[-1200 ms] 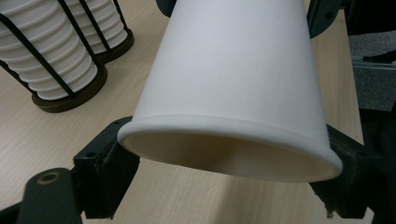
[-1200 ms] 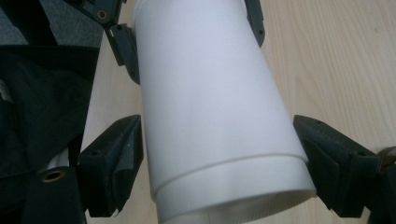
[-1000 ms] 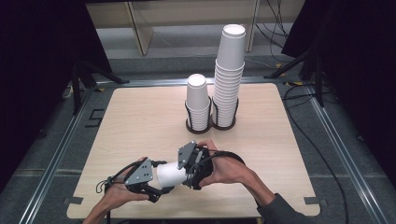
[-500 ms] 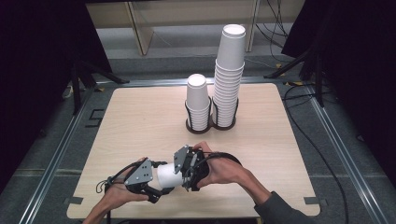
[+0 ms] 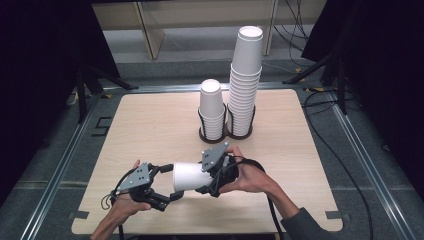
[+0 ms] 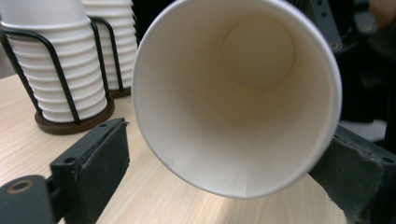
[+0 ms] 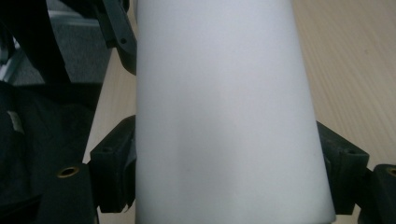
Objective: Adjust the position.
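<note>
while the right gripper (image 5: 202,187) clamps a white paper cup (image 5: 190,176) by its narrow end, the cup lies on its side just above the near part of the bench (image 5: 150,125), its open mouth turned toward the left gripper (image 5: 167,182). in the right gripper view both black jaws press against the cup's (image 7: 224,121) wall, one on each side. the left gripper's jaws have just been opening: in the left gripper view the rim of the cup (image 6: 238,93) sits between them, the left jaw stands clear of the paper with bare bench showing in the gap, and the right jaw lies just beside or against the rim, i cannot tell which. so the left gripper has let go and the cup hangs from the right one alone. farther back on the bench a black wire holder (image 5: 226,131) carries two stacks of white cups, a short stack (image 5: 212,107) and a tall stack (image 5: 245,80) beside it, well apart from both hands.
</note>
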Motion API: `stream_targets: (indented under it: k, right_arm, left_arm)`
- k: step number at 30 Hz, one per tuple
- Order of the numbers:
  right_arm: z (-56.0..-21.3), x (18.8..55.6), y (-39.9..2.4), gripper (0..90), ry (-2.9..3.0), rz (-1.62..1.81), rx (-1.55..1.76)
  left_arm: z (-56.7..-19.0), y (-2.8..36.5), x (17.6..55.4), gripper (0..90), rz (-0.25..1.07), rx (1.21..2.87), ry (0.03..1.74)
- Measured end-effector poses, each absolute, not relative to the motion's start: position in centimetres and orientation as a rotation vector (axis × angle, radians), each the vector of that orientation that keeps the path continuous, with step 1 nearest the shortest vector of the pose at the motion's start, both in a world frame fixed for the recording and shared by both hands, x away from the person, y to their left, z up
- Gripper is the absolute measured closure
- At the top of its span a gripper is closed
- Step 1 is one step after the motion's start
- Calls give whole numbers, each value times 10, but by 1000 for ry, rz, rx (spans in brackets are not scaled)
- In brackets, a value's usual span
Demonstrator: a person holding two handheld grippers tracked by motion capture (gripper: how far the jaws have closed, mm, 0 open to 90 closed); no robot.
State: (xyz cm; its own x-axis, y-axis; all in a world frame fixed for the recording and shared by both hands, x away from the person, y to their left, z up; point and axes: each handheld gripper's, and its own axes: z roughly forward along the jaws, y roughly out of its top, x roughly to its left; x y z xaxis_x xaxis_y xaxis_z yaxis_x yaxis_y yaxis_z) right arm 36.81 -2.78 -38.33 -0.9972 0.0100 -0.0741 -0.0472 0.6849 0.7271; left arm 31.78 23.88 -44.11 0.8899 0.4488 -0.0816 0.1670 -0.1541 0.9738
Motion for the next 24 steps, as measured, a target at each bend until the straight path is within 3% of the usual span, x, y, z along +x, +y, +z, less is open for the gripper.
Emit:
stream_targets:
  k: [4,11,16,24]
  right_arm:
    - [-380,371,-35,239,2779,1343,-6]
    - [-379,372,-33,239,2736,1437,-11]
    - [-380,372,-29,239,2736,1473,-23]
    - [-386,370,-24,238,2767,1486,-24]
  left_arm:
    - [-440,239,317,104,248,1665,490]
    - [-437,239,318,55,203,1583,525]
    - [-437,238,318,2,199,1573,532]
    - [-436,235,316,0,205,1575,521]
